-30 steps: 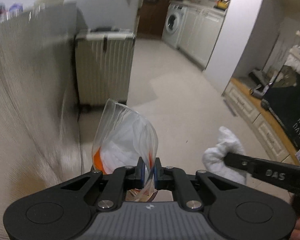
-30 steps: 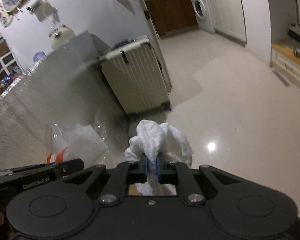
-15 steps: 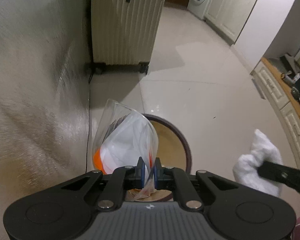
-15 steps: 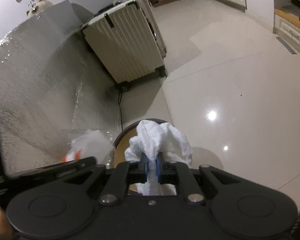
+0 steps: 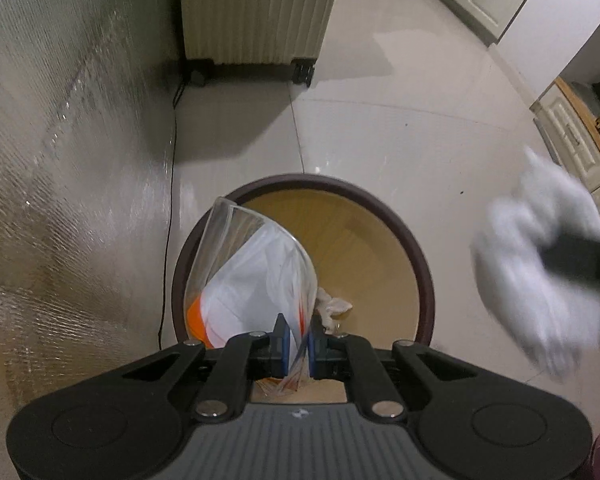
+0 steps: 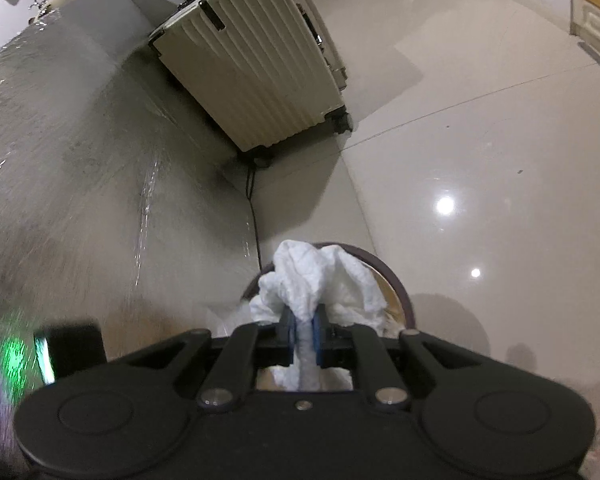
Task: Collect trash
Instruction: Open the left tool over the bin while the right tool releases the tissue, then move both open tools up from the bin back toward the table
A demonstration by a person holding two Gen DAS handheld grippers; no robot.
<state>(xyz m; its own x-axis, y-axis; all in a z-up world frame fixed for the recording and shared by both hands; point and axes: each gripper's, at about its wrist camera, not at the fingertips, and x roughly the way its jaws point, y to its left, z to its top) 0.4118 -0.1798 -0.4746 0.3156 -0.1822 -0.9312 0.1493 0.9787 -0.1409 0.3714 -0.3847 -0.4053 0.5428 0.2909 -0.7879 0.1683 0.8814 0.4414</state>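
Trash we carry is light and limp: our left claw pinches the slippery plastic bag over the round bin, our right claw clamps the soft crumpled tissue at its bunched middle.

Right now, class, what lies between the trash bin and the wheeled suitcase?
Only bare tiled floor, partly in the suitcase shadow, separates it from the trash bin; a black cord runs alongside by the wall. The left wrist view shows it.
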